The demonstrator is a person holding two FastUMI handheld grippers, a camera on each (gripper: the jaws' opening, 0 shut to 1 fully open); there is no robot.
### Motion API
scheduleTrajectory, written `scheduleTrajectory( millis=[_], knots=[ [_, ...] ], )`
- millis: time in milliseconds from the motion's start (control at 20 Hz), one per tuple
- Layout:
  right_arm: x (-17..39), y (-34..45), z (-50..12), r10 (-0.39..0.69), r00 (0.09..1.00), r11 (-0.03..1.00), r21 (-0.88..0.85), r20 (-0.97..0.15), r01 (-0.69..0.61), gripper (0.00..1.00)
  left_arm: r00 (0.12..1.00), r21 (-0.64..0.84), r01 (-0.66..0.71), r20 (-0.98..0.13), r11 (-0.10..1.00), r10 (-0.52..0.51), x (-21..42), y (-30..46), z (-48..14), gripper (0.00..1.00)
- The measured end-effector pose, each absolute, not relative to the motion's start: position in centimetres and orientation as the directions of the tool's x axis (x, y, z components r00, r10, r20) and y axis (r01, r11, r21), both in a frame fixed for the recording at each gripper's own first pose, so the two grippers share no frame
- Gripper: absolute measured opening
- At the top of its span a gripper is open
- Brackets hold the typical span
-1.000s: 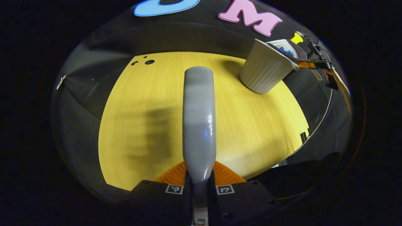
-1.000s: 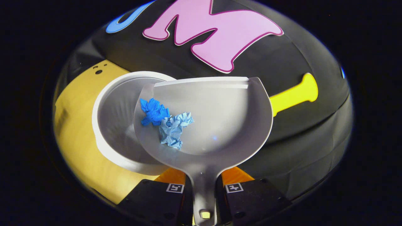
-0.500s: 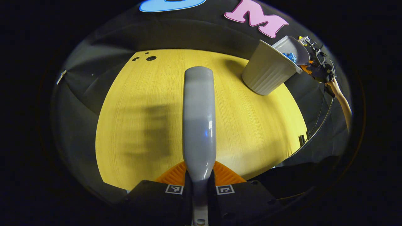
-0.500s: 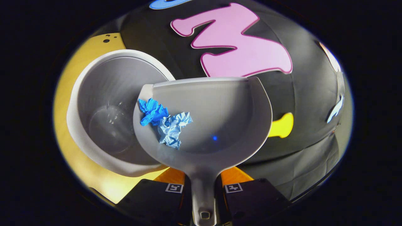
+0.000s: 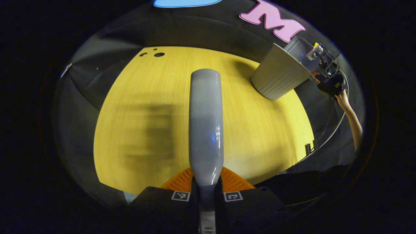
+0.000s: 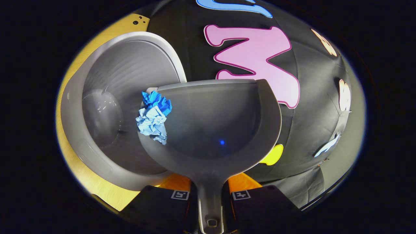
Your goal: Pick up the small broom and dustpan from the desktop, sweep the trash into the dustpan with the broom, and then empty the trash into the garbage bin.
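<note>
In the right gripper view my right gripper [image 6: 210, 195] is shut on the handle of the grey dustpan [image 6: 214, 130]. The pan is tilted sideways over the open mouth of the pale garbage bin [image 6: 97, 107]. Two crumpled paper balls, one dark blue [image 6: 157, 100] and one light blue [image 6: 151, 123], sit at the pan's left rim above the bin. In the left gripper view my left gripper [image 5: 207, 195] is shut on the grey handle of the small broom [image 5: 206, 126], held above the yellow desktop [image 5: 156, 113]. Far right there, the bin [image 5: 279, 76] stands with the dustpan [image 5: 302, 52] and the other gripper [image 5: 330, 81] over it.
A person's forearm [image 5: 351, 117] and a cable [image 5: 328, 130] hang beyond the desktop's right edge. Small holes [image 5: 158, 54] mark the far end of the desktop. The black cloth wall rises behind the bin.
The dustpan has tipped further toward the bin and the two paper balls have slid from the pan's middle-left to its left rim. The broom has drifted slightly.
</note>
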State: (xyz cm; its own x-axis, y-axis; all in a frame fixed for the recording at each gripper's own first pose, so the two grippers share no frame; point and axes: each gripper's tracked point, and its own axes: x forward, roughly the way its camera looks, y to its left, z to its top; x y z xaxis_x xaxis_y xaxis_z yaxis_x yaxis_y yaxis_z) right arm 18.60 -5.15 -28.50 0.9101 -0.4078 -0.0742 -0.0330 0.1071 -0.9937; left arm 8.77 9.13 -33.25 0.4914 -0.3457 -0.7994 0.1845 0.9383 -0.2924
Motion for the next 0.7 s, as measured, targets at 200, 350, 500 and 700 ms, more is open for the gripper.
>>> scheduleTrajectory(
  millis=[200,350,500,700],
  knots=[
    [18.6,-5.2,-28.1,-0.409,0.912,0.071,-0.997,-0.038,-0.01,0.33,0.484,-0.28,0.181,-0.809,0.943,-0.334,8.3,9.0,-33.7,0.24],
    [18.9,-5.2,-28.5,-0.389,0.921,-0.004,-1.0,-0.013,-0.016,0.33,0.479,-0.278,0.188,-0.811,0.942,-0.335,8.3,8.8,-33.7,0.23],
    [19.4,-5.2,-28.2,-0.359,0.933,-0.138,-0.99,0.041,-0.009,0.33,0.475,-0.282,0.196,-0.811,0.939,-0.342,8.3,8.3,-33.8,0.23],
    [19.2,-5.5,-28.4,-0.366,0.93,-0.109,-0.994,0.031,-0.01,0.33,0.467,-0.281,0.196,-0.816,0.939,-0.342,8.1,8.0,-34.2,0.23]
  ],
)
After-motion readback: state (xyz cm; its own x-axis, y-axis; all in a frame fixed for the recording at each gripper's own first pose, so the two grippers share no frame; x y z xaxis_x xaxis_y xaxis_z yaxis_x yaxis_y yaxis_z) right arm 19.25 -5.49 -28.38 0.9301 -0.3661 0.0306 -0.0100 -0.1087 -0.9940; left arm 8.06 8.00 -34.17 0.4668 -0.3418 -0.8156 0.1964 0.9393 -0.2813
